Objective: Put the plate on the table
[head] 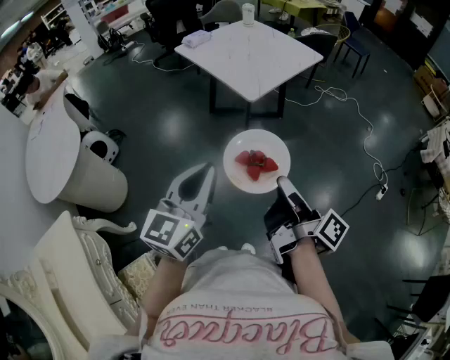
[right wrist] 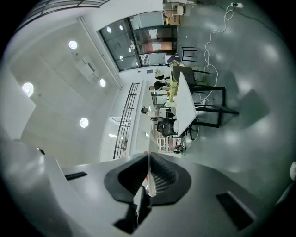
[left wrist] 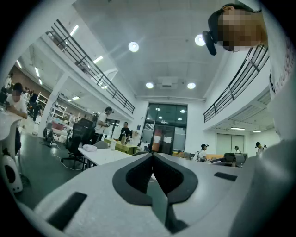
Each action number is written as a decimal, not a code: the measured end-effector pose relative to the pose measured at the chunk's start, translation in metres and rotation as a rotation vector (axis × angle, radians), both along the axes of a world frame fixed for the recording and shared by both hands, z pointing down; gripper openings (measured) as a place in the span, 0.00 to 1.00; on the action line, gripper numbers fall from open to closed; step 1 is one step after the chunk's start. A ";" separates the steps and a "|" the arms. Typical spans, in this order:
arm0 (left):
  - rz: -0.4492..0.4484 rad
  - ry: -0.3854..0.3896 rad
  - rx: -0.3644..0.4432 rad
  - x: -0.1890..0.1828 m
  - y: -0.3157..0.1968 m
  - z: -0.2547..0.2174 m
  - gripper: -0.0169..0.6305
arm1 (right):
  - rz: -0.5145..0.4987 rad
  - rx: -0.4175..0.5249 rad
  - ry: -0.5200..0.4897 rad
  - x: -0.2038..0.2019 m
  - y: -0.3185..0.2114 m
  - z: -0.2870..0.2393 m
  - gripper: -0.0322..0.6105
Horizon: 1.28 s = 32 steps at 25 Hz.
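Note:
A white plate (head: 256,161) with red strawberry pieces (head: 257,164) hangs over the dark floor in the head view. My right gripper (head: 280,183) is shut on its near rim. In the right gripper view the plate (right wrist: 149,181) shows only as a thin white edge pinched between the shut jaws of my right gripper (right wrist: 148,159). My left gripper (head: 207,169) is shut and holds nothing, to the left of the plate; its closed tips (left wrist: 152,160) point across the hall. The white table (head: 249,56) stands ahead, beyond the plate, and shows as a white table (left wrist: 104,155) in the left gripper view too.
On the table stand a cup (head: 247,13) and a white bundle (head: 196,39). Dark chairs (head: 169,21) ring it. A white cable (head: 351,105) trails over the floor at right. A round white table (head: 49,151) and an ornate white chair (head: 70,274) stand at left.

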<state>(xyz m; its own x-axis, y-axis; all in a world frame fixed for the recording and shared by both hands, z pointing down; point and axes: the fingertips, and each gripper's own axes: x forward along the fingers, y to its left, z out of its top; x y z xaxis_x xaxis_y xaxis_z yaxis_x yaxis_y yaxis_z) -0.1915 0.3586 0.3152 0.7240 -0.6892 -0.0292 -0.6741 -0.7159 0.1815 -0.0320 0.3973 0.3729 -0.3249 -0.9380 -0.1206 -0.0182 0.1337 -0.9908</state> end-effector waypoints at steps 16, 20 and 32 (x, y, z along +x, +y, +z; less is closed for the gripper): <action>-0.043 0.015 -0.009 0.025 0.002 0.013 0.03 | -0.051 0.029 0.021 0.020 -0.004 0.008 0.06; -0.055 0.020 -0.021 0.018 0.005 0.021 0.03 | -0.051 0.039 0.013 0.015 -0.005 0.014 0.06; -0.056 0.040 -0.058 0.053 -0.043 0.024 0.03 | -0.029 -0.004 0.007 0.053 -0.046 0.016 0.06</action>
